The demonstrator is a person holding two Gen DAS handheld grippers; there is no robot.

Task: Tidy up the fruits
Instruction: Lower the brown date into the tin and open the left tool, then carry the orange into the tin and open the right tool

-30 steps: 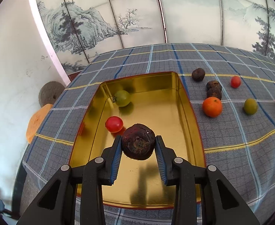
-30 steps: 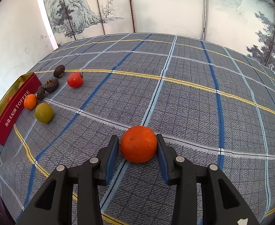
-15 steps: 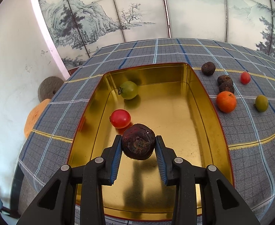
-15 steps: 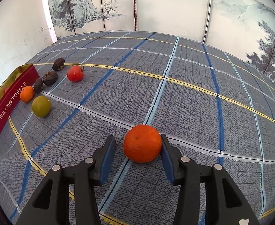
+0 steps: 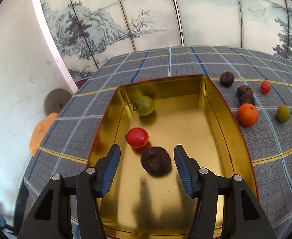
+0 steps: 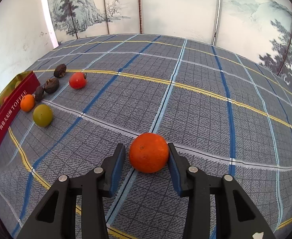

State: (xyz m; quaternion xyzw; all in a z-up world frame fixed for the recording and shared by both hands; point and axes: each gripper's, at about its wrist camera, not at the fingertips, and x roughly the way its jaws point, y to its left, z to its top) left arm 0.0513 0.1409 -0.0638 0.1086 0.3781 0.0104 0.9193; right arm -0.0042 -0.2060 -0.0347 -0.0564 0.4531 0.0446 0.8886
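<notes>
In the left wrist view a dark wrinkled fruit (image 5: 155, 164) lies loose on the floor of the gold tin (image 5: 185, 131), next to a red tomato (image 5: 137, 137) and near a green tomato (image 5: 145, 105). My left gripper (image 5: 146, 151) hangs over it, its jaws opening, neither pad touching the fruit. In the right wrist view an orange (image 6: 148, 152) rests on the plaid cloth between the closing jaws of my right gripper (image 6: 146, 149). The right pad touches it. A small gap shows at the left pad.
Beside the tin's red side (image 6: 8, 111) lie a small orange (image 6: 27, 103), a green tomato (image 6: 42, 115), a red tomato (image 6: 77, 80) and dark fruits (image 6: 51, 85). Left of the table edge sit a stone disc (image 5: 56, 101) and an orange cushion (image 5: 42, 131). A painted screen stands behind.
My left gripper opened and let go of the dark fruit, which dropped onto the tin floor. My right gripper's jaws widened, then narrowed again around the orange.
</notes>
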